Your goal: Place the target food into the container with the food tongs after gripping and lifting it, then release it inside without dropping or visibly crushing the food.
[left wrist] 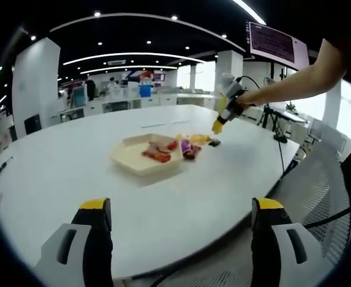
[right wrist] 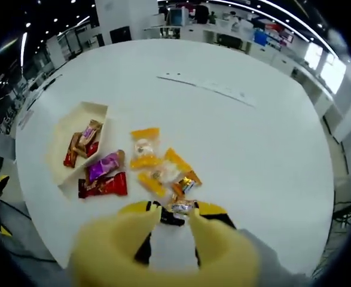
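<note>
Smooth white oval table, shallow cream tray, crinkly wrapped snacks

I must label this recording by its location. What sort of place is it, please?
Probably an open-plan office or showroom: a large white table, recessed ceiling lights, a wall screen and counters along the back.

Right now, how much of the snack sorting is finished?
Partly. A few wrapped snacks already lie in the cream tray. The right tool is closing around a small wrapped candy on the white table. Several yellow packets and a red packet are outside the tray. The left tool waits open.
</note>
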`<state>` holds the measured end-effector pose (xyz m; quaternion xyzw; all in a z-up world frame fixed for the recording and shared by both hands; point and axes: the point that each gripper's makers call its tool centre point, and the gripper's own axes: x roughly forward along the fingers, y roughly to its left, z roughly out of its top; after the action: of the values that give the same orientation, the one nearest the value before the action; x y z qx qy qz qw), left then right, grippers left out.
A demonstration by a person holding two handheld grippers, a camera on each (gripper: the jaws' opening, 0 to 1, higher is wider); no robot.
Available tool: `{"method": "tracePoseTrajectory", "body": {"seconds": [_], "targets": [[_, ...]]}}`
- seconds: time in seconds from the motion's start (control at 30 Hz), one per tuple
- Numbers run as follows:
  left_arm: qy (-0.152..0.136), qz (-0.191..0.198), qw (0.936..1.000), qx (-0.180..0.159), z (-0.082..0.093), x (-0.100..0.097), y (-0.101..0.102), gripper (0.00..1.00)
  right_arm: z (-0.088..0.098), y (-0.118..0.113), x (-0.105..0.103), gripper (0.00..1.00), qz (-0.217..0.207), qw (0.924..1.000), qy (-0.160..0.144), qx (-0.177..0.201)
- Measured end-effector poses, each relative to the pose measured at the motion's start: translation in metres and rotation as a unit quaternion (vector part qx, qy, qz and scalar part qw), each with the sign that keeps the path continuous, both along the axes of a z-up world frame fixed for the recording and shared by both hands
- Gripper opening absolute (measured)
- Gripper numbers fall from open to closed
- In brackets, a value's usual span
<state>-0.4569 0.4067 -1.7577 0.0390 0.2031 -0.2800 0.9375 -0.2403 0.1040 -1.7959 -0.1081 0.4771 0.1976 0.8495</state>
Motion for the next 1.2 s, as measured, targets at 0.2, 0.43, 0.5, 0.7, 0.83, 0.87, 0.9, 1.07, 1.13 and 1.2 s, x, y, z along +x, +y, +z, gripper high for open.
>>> {"method": "tracePoseTrajectory", "body": {"seconds": [0.2,0.43,0.5,0.7,0.83,0.87,0.9,1.07,1.13,1.2], "targets": [[-0.001,0.001,1.0000,-0.001,0.001,0.000,0.000,0.93,-0.007,0.001,0.014,0.27,-0.005,1.0000,0.000,0.001],[-0.002,-0.002,1.0000,-0.004,0.001,0.000,-0.001,0.95,-0.020,0.001,0.031,0.28,-0.015,0.9999,0.002,0.002],[-0.001,0.002,1.0000,0.000,0.000,0.001,0.000,0.94,-0.024,-0.001,0.035,0.28,-0.019,0.9998,0.003,-0.003],[-0.001,0.003,1.0000,0.005,-0.002,0.001,0.001,0.92,-0.032,0.001,0.039,0.28,-0.024,0.9997,0.011,0.002],[0.000,0.007,0.9999,0.007,-0.002,0.002,0.002,0.92,-0.039,0.002,0.040,0.28,-0.020,0.9996,0.017,-0.002],[0.000,0.009,0.9999,0.006,-0.002,0.002,0.002,0.92,-0.040,0.002,0.040,0.28,-0.021,0.9996,0.019,-0.001],[0.000,0.009,0.9999,0.005,-0.002,0.002,0.002,0.92,-0.041,0.003,0.040,0.28,-0.021,0.9996,0.019,0.000],[-0.001,0.011,0.9999,0.002,-0.001,0.002,0.002,0.93,-0.039,0.002,0.042,0.26,-0.020,0.9997,0.016,-0.006],[-0.001,0.012,0.9999,0.002,-0.001,0.002,0.002,0.93,-0.039,0.001,0.042,0.24,-0.021,0.9996,0.016,-0.007],[-0.004,0.013,0.9999,0.000,0.000,0.003,0.002,0.93,-0.039,-0.001,0.043,0.22,-0.008,0.9997,0.010,-0.020]]}}
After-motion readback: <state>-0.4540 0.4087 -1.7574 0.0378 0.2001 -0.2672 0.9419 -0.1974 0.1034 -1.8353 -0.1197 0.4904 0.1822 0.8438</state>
